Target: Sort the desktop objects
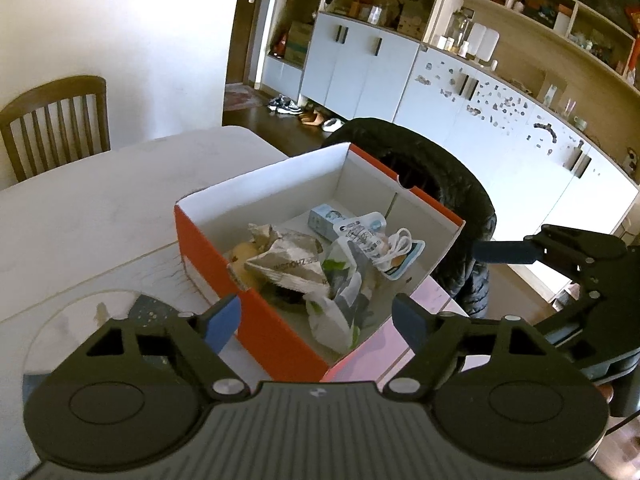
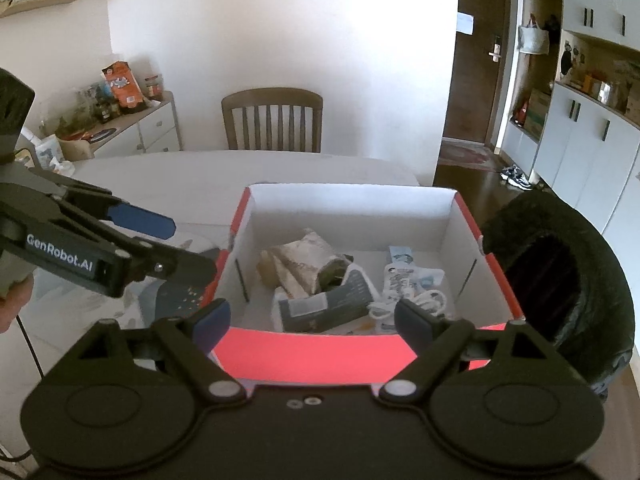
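**Both grippers wide and empty over a filled box**

The left gripper point(image 1: 316, 322) has its blue-padded fingers point(image 1: 222, 322) spread wide with nothing between them, hanging above the near corner of the orange shoebox point(image 1: 224, 276). The right gripper point(image 2: 312, 318) is likewise spread and empty, poised over the box's near wall point(image 2: 308, 350).

The things to sort lie heaped inside the box. Crumpled paper point(image 1: 286, 262) sits in the middle: judged light and springy, it should crush rather than slip, so a pinch on any raised fold would do. Just beside it a plastic packet point(image 1: 340, 308) looks thin and slick; a bunched edge seems the best hold. A coiled white cable point(image 1: 394, 246) rests on a flat sticker-like card toward the right wall: limp, likely to trail, best taken across the bundled loops. A small pale carton point(image 1: 324, 218) at the back looks stiff and light, easy across its narrow sides.

The box stands on the pale table point(image 1: 80, 216), near its edge, with a dark jacket point(image 1: 452, 188) draped behind
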A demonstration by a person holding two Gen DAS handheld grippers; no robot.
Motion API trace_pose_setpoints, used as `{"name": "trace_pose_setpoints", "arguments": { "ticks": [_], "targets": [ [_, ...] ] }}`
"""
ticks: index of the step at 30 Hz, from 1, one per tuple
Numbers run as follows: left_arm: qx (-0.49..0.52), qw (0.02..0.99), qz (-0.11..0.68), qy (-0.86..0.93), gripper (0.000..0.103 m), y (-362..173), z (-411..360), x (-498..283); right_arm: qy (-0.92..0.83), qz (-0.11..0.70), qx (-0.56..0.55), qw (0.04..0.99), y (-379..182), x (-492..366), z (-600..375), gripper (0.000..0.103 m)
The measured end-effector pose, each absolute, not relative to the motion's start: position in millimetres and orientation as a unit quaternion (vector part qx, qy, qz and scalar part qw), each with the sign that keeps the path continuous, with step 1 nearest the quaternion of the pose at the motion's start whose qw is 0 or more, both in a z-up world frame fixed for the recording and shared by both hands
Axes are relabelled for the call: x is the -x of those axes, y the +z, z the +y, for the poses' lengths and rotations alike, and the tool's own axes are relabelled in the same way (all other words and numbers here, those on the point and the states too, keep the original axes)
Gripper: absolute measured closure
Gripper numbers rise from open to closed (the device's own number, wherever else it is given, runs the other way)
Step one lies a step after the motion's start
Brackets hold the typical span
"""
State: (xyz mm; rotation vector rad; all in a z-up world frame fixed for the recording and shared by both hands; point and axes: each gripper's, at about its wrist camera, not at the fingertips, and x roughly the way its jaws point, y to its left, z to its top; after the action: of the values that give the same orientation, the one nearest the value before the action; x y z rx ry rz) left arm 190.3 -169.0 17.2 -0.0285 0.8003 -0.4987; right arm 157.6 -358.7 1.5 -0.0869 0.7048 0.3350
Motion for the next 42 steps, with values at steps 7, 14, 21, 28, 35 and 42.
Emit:
{"name": "trace_pose_setpoints", "arguments": {
  "ticks": [7, 14, 21, 28, 35, 42],
  "targets": [
    [0.021, 0.896, 0.377, -0.233, 0.0, 20, -151, -180, 0.166, 0.344, 0.04, 0.923, 3, -144, -350, 0.012],
    [0.026, 0.902, 0.367, -0.227, 0.0, 25, -138, -171, 0.144, 0.342, 0.012, 0.929, 5, -135, -357, 0.012],
    [0.041, 0.897, 0.378, -0.226, 0.0, 21, -129, -162, 0.128, 0.334, -0.008, 0.934, 8, -129, -361, 0.011],
    [0.012, 0.899, 0.376, -0.226, 0.0, 18, -132, -153, 0.119, 0.334, -0.015, 0.935, 7, -128, -362, 0.011],
    [-0.001, 0.898, 0.38, -0.222, 0.0, 17, -134, -148, 0.113, 0.337, -0.023, 0.935, 4, -128, -363, 0.011],
    [-0.004, 0.895, 0.386, -0.224, 0.0, 12, -135, -148, 0.11, 0.335, -0.028, 0.935, 5, -129, -363, 0.011]
  ]
}}
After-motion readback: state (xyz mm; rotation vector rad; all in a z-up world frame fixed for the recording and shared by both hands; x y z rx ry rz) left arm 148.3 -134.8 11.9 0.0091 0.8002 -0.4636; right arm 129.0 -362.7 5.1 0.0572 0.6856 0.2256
